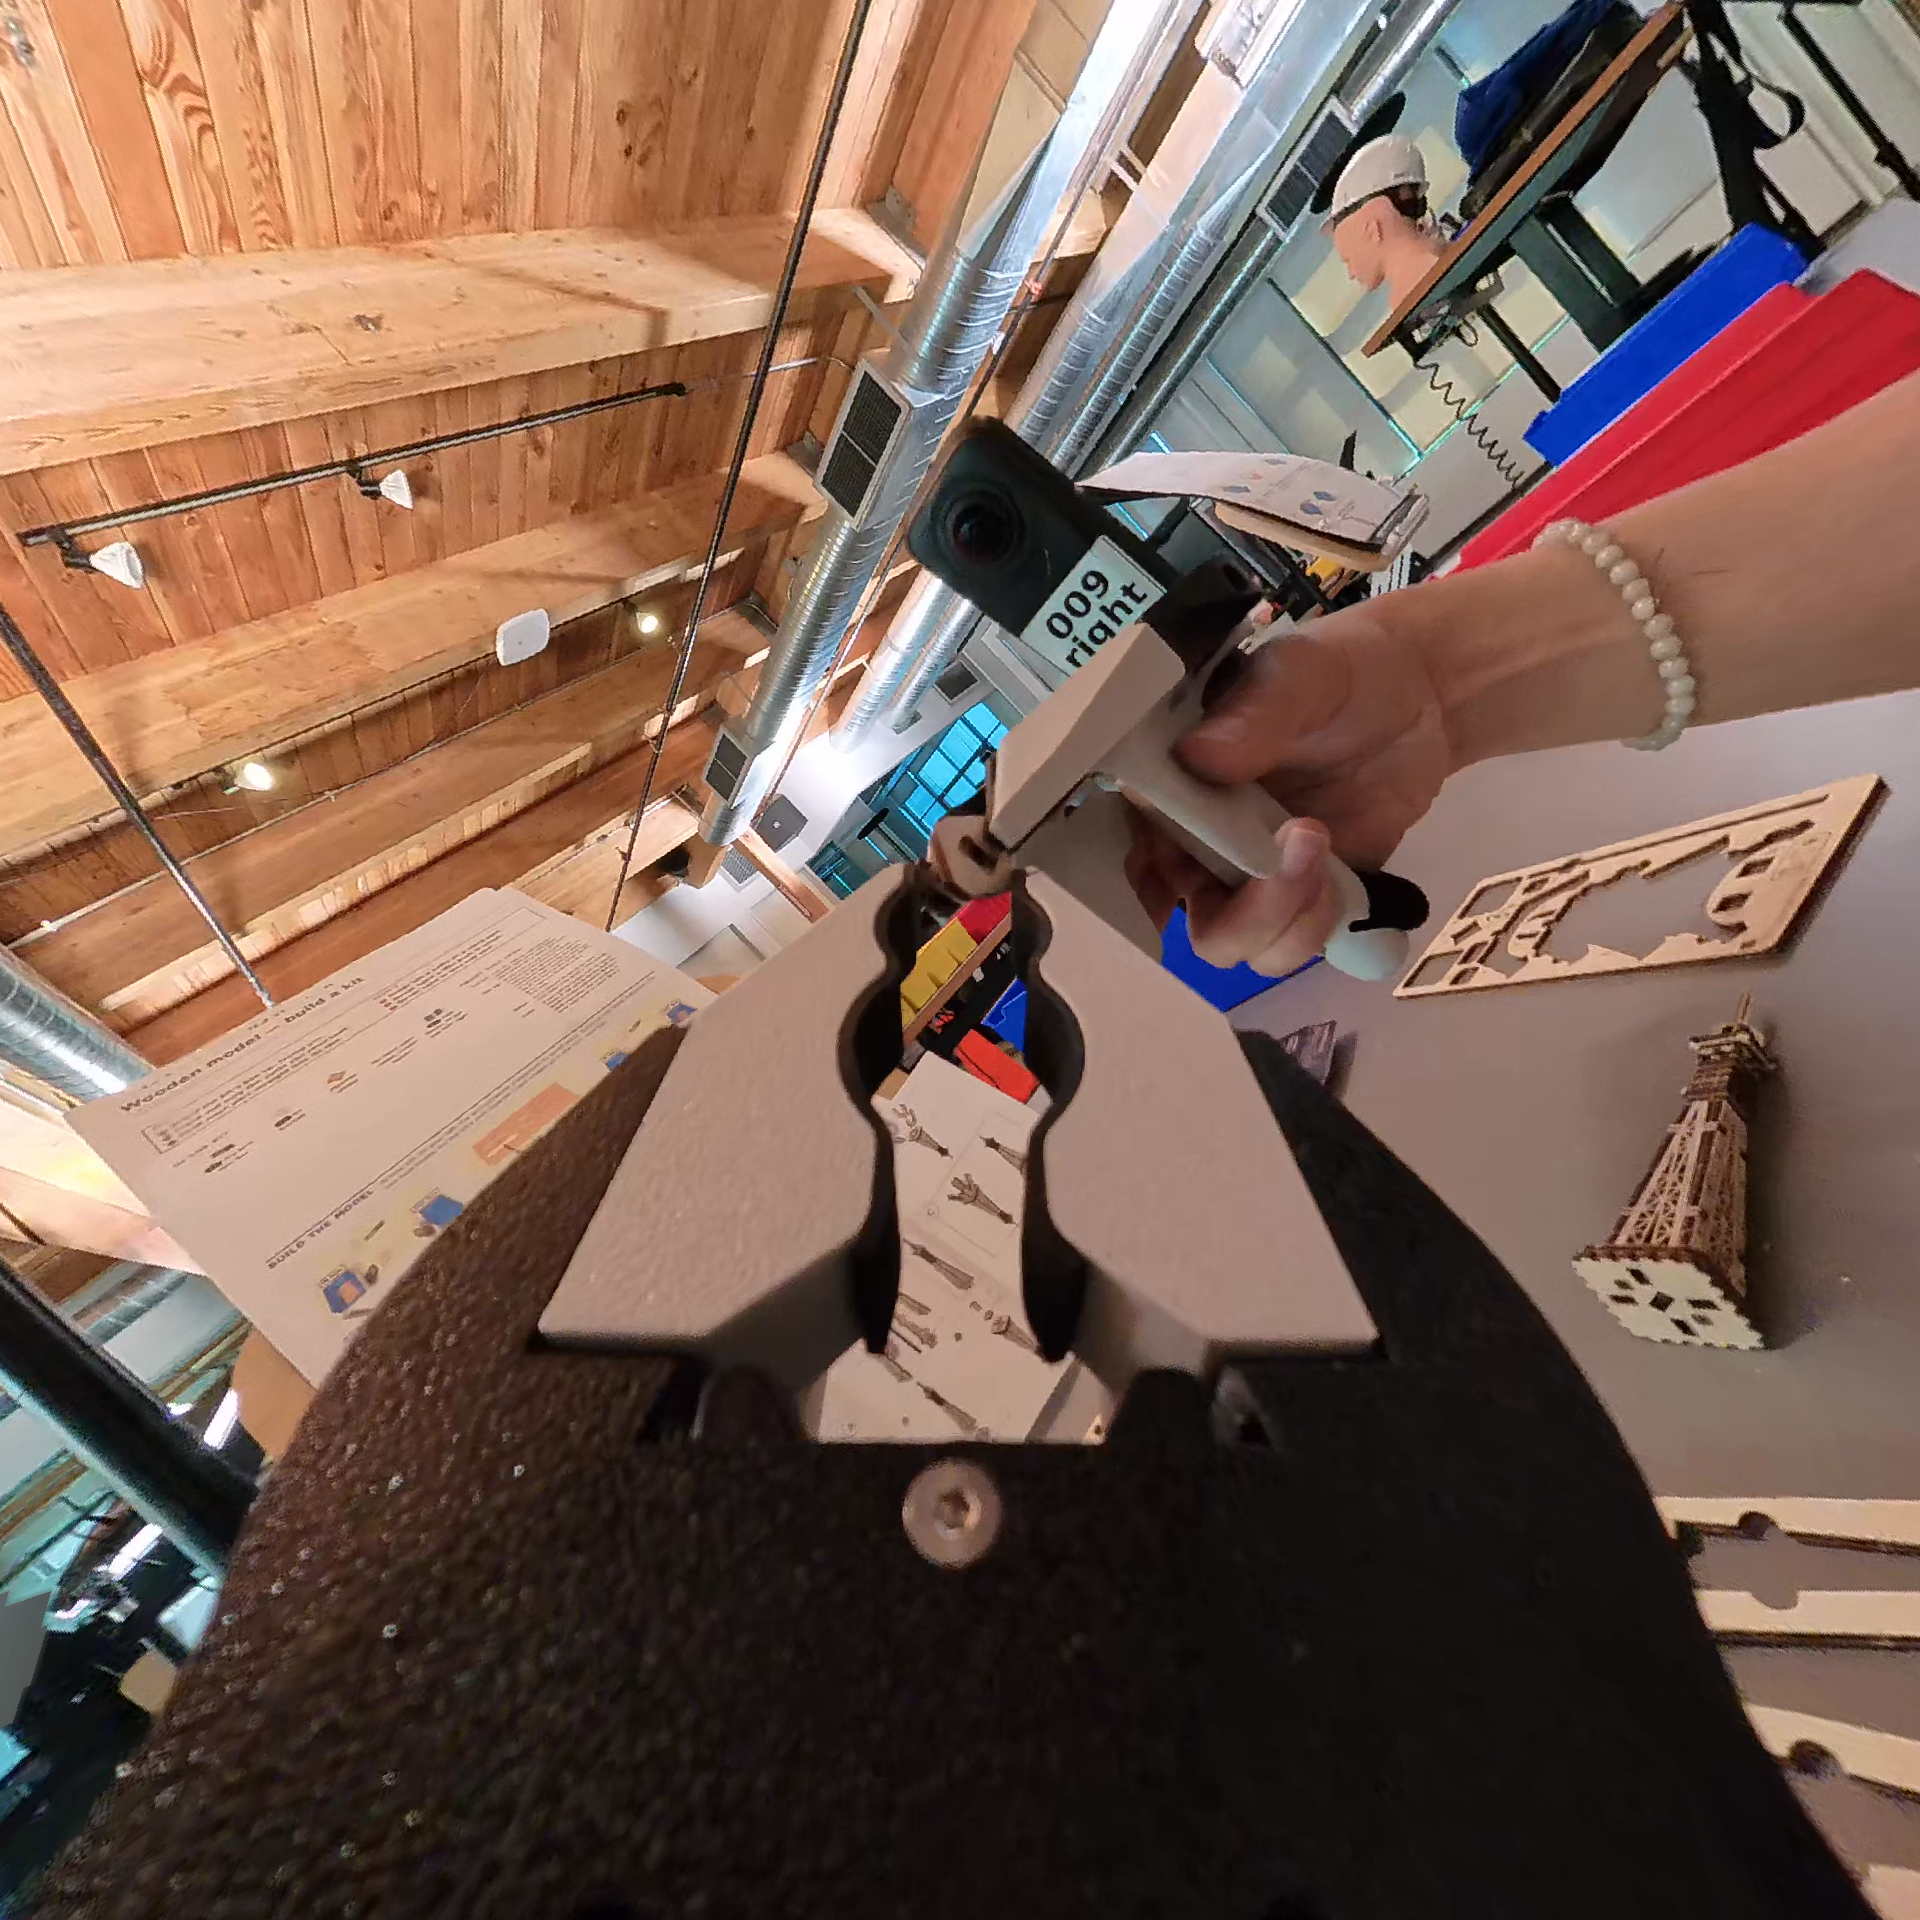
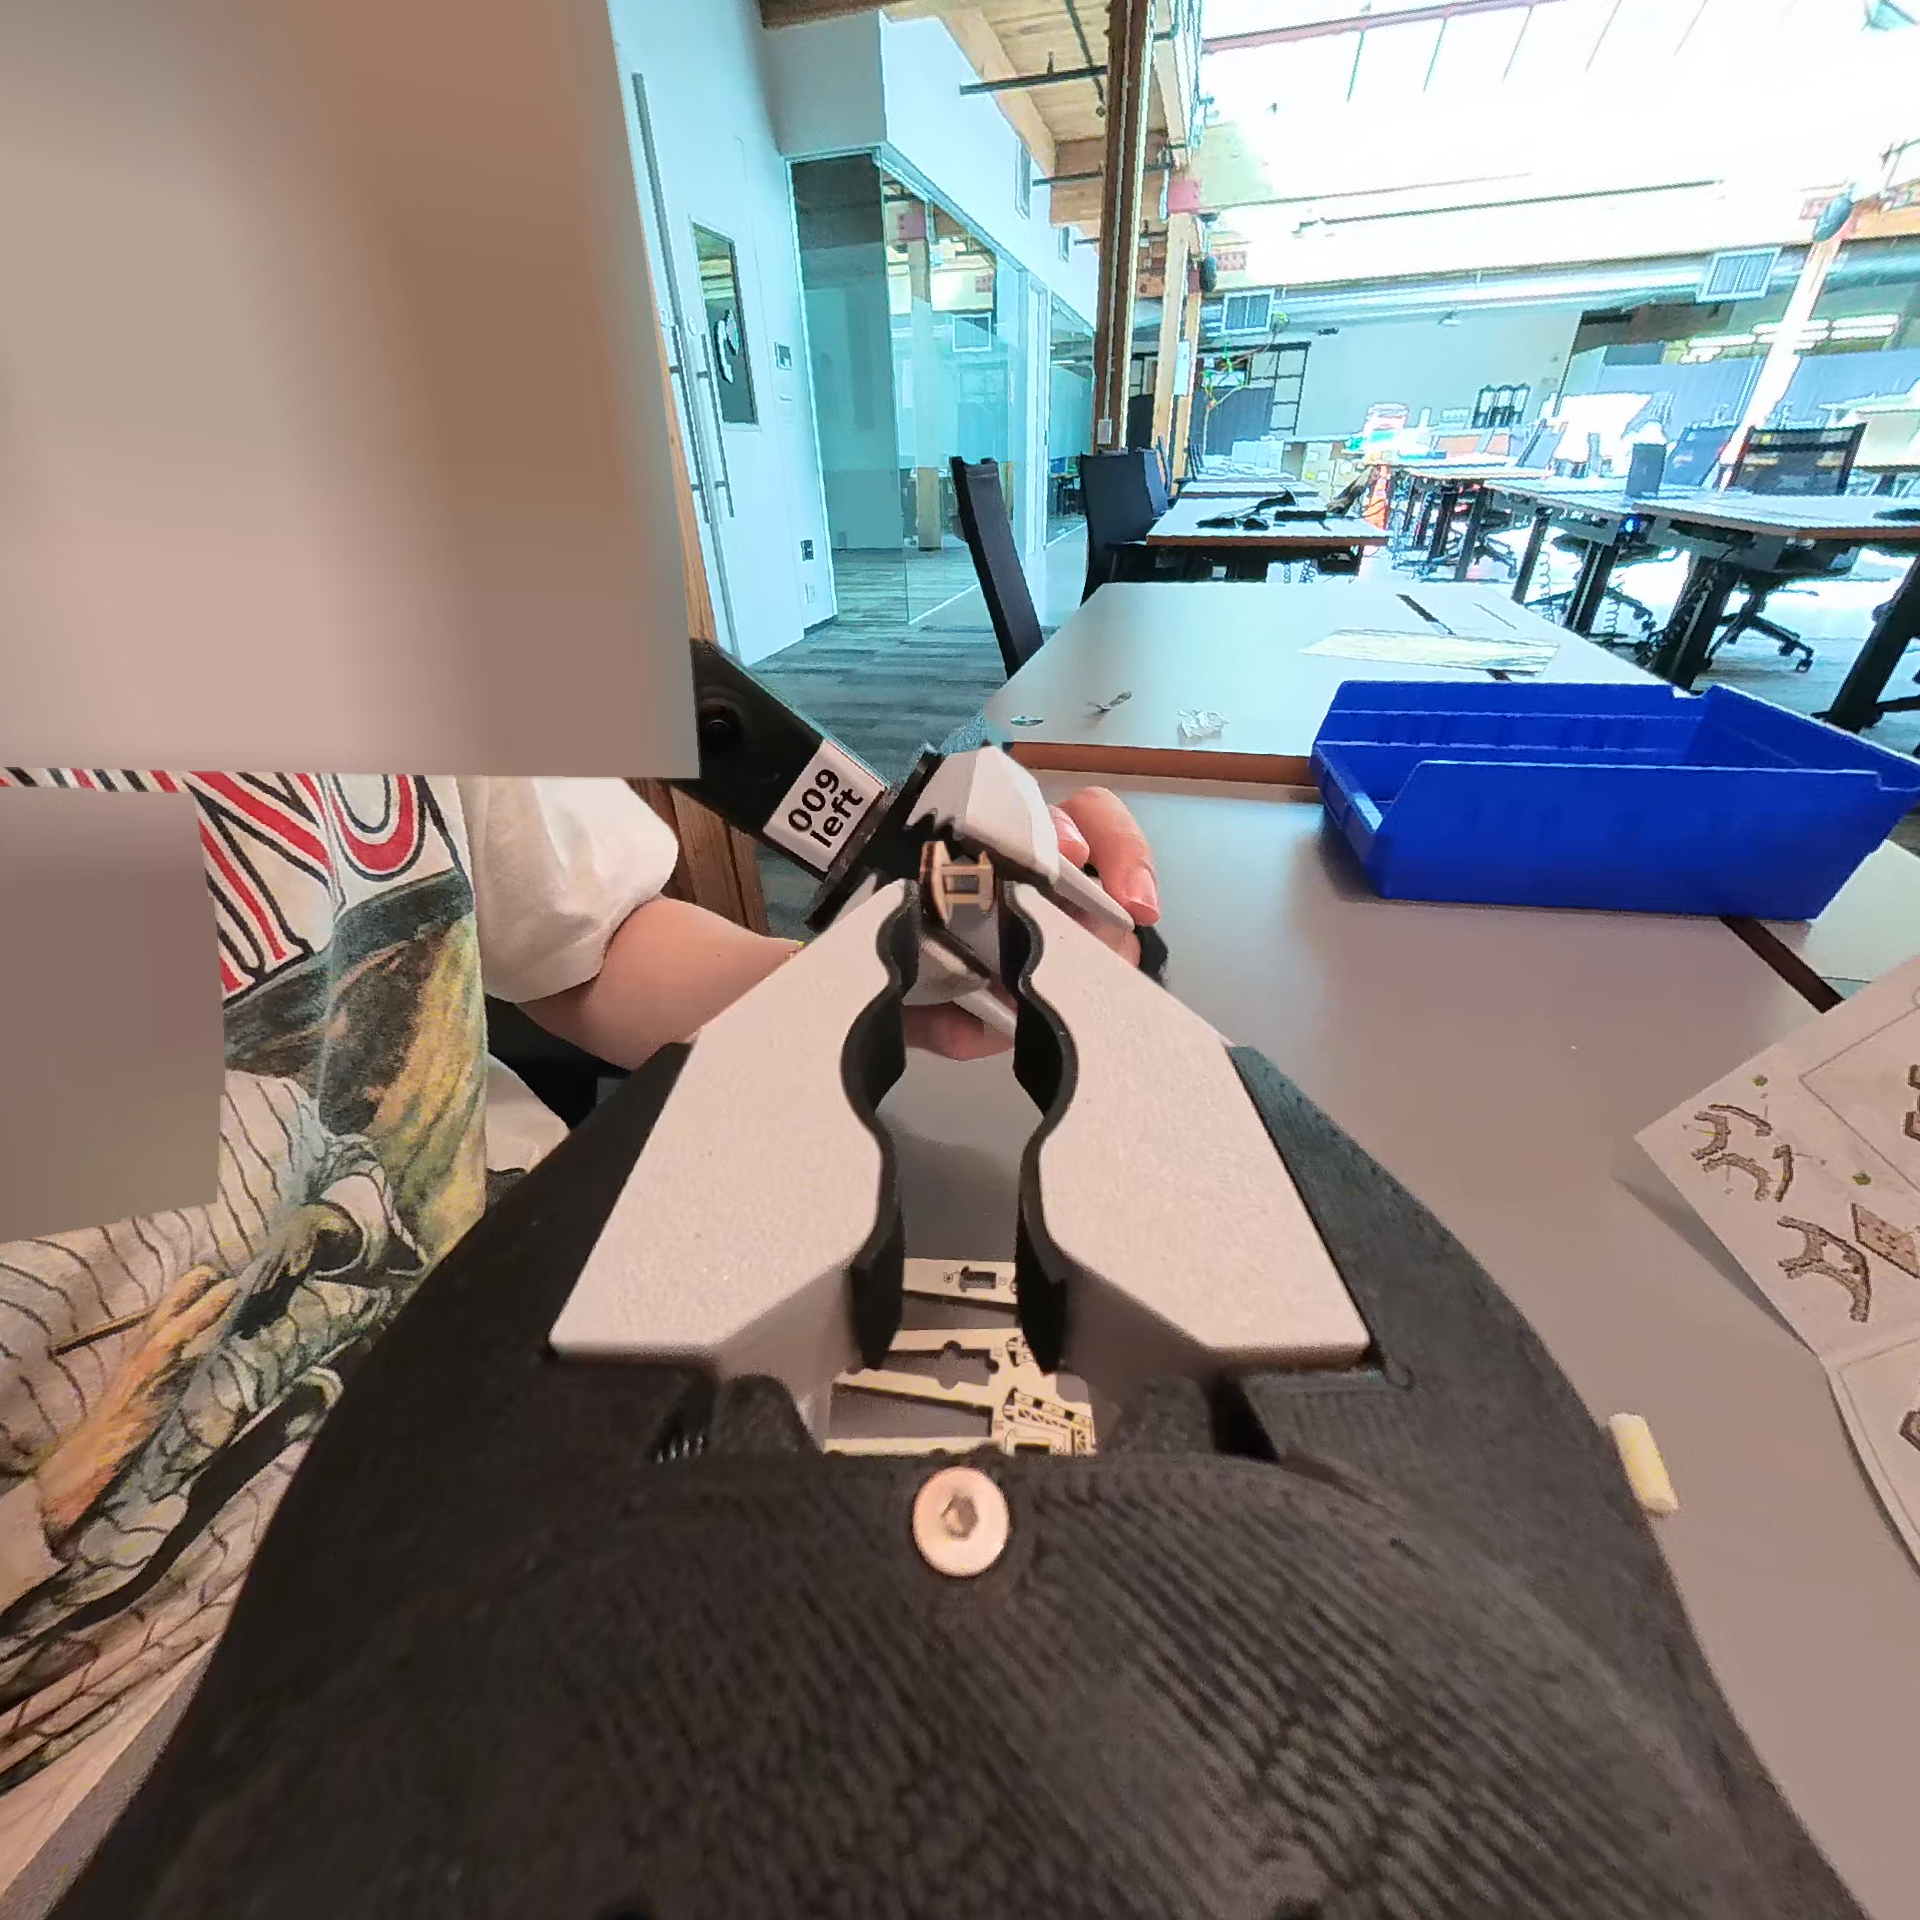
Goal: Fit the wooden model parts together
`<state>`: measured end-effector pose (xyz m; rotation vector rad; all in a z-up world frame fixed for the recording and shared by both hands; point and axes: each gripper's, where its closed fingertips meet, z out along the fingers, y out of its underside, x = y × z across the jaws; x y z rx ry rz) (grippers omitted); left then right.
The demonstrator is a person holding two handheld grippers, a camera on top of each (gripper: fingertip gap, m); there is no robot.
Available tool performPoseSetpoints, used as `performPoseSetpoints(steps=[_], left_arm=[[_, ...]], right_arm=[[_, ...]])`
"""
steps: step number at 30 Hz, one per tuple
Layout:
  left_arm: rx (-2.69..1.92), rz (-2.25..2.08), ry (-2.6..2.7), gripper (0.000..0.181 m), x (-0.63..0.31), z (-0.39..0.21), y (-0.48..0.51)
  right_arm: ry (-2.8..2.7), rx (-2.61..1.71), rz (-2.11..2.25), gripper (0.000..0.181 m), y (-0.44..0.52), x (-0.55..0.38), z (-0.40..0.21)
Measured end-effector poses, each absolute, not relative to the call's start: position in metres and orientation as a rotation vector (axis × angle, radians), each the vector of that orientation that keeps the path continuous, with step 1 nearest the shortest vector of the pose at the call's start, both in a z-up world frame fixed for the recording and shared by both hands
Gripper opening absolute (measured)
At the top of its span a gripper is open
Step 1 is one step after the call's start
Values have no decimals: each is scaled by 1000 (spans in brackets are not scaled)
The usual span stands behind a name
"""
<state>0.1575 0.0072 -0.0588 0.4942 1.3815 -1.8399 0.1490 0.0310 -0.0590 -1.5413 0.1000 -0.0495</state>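
My left gripper point(image 1: 968, 896) and my right gripper point(image 2: 954, 906) meet tip to tip in the air above the grey table point(image 2: 1455, 1039). A small pale wooden part with a slot point(image 1: 971, 854) sits between the tips, and it also shows in the right wrist view point(image 2: 961, 885). Both pairs of jaws stand a narrow part's width apart, closed on it. I cannot tell whether it is one piece or two pressed together. A built wooden tower model point(image 1: 1683, 1195) stands on the table to the right.
A punched-out wooden sheet point(image 1: 1642, 883) lies beyond the tower, with more sheets point(image 1: 1808, 1579) nearer. An instruction page point(image 1: 364, 1122) stands at the left, a folded leaflet point(image 2: 1818, 1195) and a small white stick point(image 2: 1642, 1460) lie at the right. A blue bin point(image 2: 1610, 800) sits behind. A person sits close by. Both grippers' tips are roughly 20 cm from the built wooden tower model point(image 1: 1683, 1195).
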Motion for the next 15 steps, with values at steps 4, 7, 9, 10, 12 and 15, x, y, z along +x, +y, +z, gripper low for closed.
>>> performPoseSetpoints(steps=[4,7,9,10,12,15], left_arm=[[507,-1789,1373,14,159,-60,7],[504,-1745,1377,15,162,-62,7],[509,-1704,1391,15,164,-64,6],[508,-1692,1391,15,165,-65,6],[496,-1678,1395,15,167,-65,6],[482,-1671,1401,15,170,-65,6]], right_arm=[[110,-1541,-22,13,33,149,-61],[132,-1551,-44,14,31,153,-61],[129,-1577,-83,15,29,155,-64],[124,-1590,-107,15,29,155,-65],[121,-1615,-162,15,29,158,-66],[123,-1643,-239,15,27,161,-66]])
